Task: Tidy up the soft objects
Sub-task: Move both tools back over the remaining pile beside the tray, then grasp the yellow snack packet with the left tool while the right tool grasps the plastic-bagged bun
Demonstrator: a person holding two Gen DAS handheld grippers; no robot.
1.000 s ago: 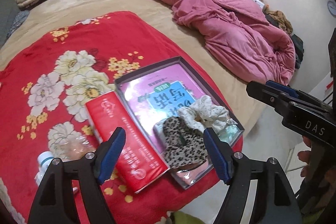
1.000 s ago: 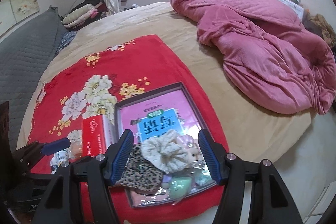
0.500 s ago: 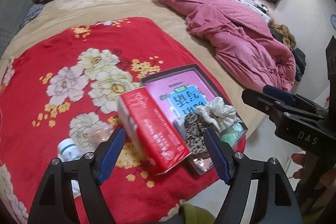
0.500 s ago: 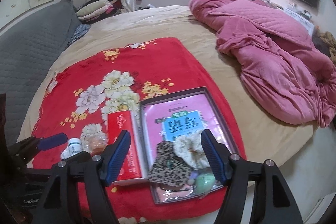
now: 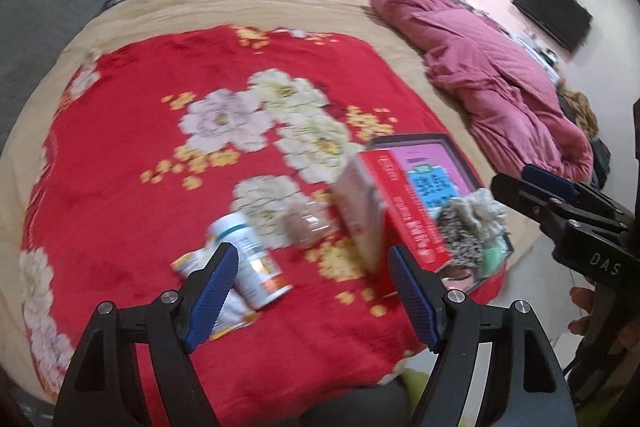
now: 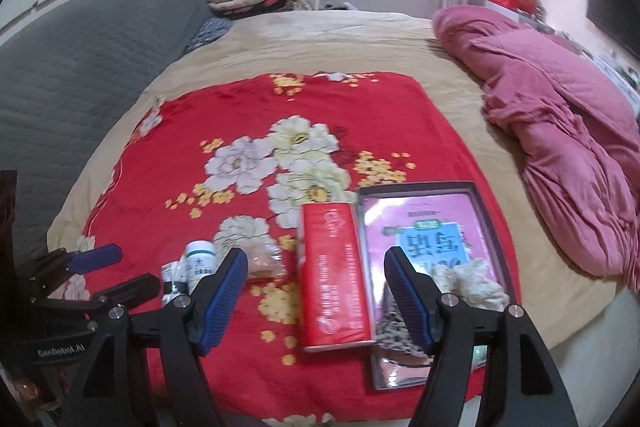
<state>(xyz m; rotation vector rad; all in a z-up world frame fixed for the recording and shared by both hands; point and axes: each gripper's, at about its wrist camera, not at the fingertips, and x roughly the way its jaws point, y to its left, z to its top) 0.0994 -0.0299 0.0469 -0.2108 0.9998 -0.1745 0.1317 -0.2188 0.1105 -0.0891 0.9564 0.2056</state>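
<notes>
A shallow box lid (image 6: 492, 227) with a pink lining lies on the red flowered blanket (image 6: 240, 115). In it sit a leopard scrunchie (image 5: 460, 241), a cream scrunchie (image 6: 472, 281) and a green soft thing (image 5: 494, 257). A red tissue pack (image 6: 334, 275) lies left of the lid. My left gripper (image 5: 314, 293) is open and empty, above the blanket near a white bottle (image 5: 250, 261). My right gripper (image 6: 316, 297) is open and empty, above the red pack.
A clear bag of brownish stuff (image 5: 306, 225) and small packets (image 5: 188, 267) lie by the bottle. A pink quilt (image 6: 560, 115) is bunched at the right of the bed. The bed's edge and the floor (image 5: 532, 279) are right of the lid.
Both grippers have pulled back and swung left, away from the lid. The bottle and packets have come into view. Both stay open and empty.
</notes>
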